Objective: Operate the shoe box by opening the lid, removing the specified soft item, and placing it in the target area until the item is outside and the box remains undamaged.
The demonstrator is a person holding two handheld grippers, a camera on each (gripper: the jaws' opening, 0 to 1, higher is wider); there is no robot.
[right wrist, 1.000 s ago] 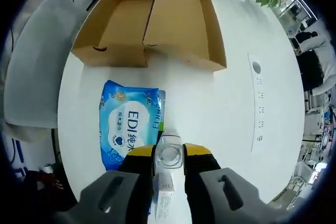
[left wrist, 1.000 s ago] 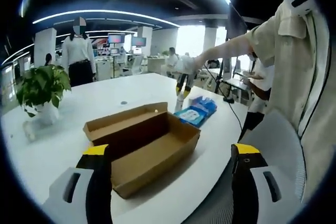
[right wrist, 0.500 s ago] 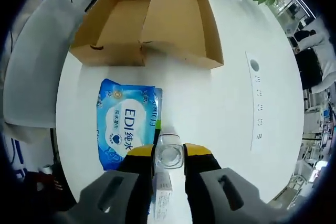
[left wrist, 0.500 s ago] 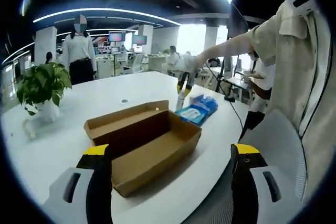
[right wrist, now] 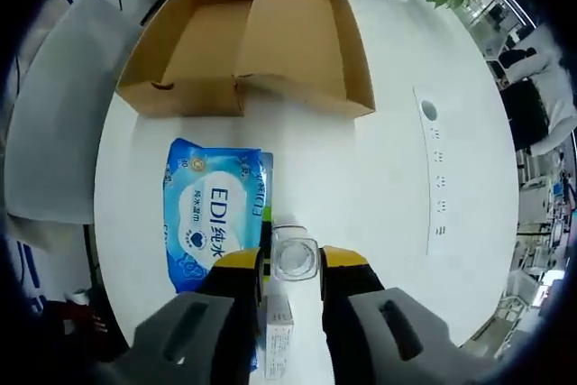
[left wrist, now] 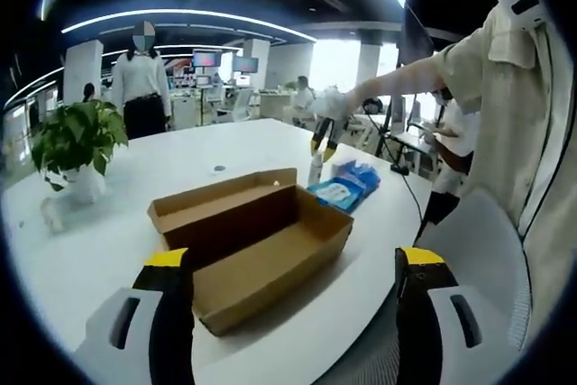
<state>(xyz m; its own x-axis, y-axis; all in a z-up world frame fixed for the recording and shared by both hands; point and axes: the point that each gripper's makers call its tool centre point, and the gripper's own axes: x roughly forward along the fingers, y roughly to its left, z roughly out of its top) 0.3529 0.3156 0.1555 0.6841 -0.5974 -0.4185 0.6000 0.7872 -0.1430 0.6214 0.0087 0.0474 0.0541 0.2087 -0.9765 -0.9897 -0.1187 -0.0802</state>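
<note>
Office desks, screens and a potted plant (left wrist: 74, 137) are seen behind a round white table (right wrist: 388, 178). Small print on the blue wipes pack (right wrist: 213, 211) cannot be read. A clear bottle (right wrist: 294, 257) stands between the right gripper (right wrist: 292, 261) jaws; contact cannot be judged. Beyond lies the cardboard box (right wrist: 261, 38), lid open. The left gripper (left wrist: 293, 268) is held spread wide before the box.

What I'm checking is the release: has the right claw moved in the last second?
Yes. In the left gripper view the right claw has risen, standing higher above the blue wipes pack than before.
</note>
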